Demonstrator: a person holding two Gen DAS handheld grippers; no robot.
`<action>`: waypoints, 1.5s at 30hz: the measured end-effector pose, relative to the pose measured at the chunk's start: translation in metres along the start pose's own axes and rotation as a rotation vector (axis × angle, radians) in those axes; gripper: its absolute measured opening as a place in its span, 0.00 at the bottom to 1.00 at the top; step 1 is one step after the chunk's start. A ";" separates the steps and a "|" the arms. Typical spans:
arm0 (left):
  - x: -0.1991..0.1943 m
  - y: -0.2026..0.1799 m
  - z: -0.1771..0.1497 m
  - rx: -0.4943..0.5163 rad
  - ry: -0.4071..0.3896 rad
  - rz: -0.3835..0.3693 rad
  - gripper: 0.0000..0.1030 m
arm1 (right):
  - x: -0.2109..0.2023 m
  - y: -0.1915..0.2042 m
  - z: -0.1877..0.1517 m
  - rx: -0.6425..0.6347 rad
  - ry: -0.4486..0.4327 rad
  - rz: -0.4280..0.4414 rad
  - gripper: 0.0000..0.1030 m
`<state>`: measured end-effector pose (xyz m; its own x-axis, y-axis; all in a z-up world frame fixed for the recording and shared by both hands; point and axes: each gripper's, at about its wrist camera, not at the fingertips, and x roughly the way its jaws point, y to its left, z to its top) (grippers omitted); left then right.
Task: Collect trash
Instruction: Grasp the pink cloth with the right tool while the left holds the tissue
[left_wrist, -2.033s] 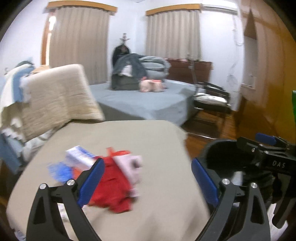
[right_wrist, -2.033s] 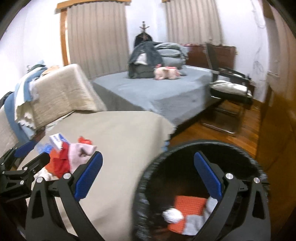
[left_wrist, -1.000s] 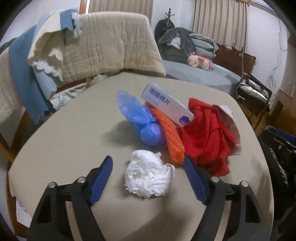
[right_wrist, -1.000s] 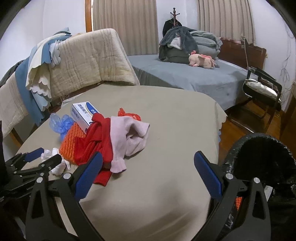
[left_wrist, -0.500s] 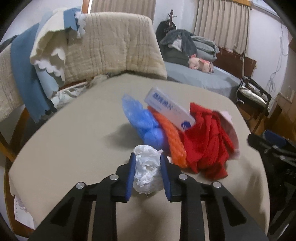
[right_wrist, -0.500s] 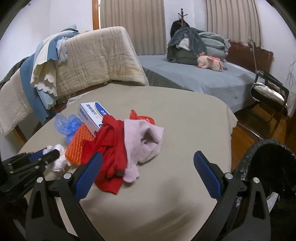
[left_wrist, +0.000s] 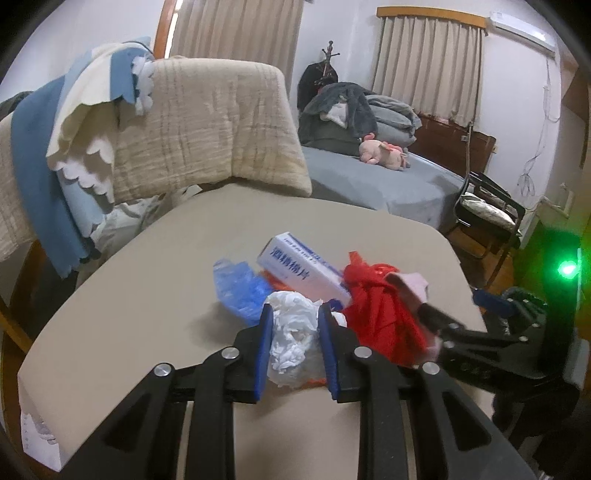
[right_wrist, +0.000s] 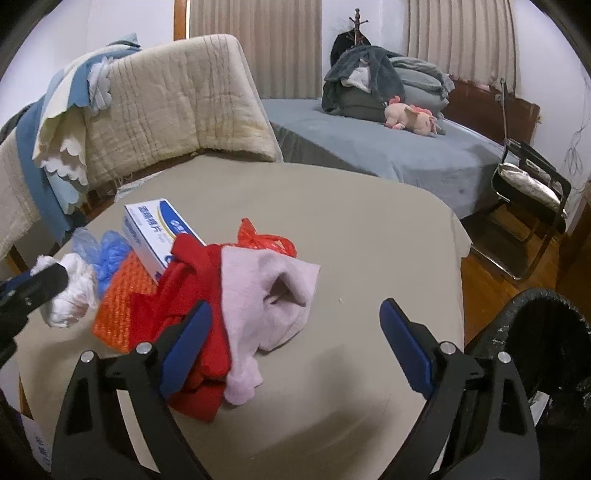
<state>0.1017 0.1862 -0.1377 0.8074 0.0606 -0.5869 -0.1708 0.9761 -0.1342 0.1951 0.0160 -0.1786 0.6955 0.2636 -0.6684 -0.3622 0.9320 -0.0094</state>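
My left gripper (left_wrist: 295, 328) is shut on a crumpled white tissue (left_wrist: 293, 332) and holds it just above the beige table (left_wrist: 155, 295). The tissue also shows in the right wrist view (right_wrist: 72, 291), at the left edge. Behind it lie a blue plastic bag (left_wrist: 240, 288), a white-and-blue box (left_wrist: 303, 271), an orange mesh (right_wrist: 123, 295), a red cloth (right_wrist: 192, 291) and a pink cloth (right_wrist: 266, 291). My right gripper (right_wrist: 295, 332) is open and empty, above the table in front of the pink cloth. A black bin (right_wrist: 546, 350) stands at the lower right.
A chair draped with beige and blue blankets (right_wrist: 147, 103) stands behind the table on the left. A grey bed (right_wrist: 388, 147) with clothes and a pink plush toy lies beyond. A black folding chair (right_wrist: 532, 188) stands on the wooden floor at the right.
My left gripper closed on the white tissue and lifted it slightly. My right gripper moved from over the bin to over the table, closer to the cloth pile.
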 end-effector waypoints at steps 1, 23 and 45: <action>0.000 -0.002 0.000 0.002 -0.001 -0.003 0.24 | 0.002 -0.001 -0.001 -0.001 0.007 -0.009 0.85; 0.003 -0.009 -0.002 0.015 0.014 -0.012 0.24 | 0.004 -0.040 -0.003 0.079 0.064 0.001 0.45; -0.015 -0.041 0.020 0.054 -0.031 -0.068 0.24 | -0.056 -0.057 0.028 0.129 -0.003 0.180 0.02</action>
<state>0.1076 0.1495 -0.1076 0.8335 -0.0008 -0.5525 -0.0849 0.9879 -0.1295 0.1944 -0.0453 -0.1196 0.6289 0.4289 -0.6484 -0.3982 0.8941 0.2052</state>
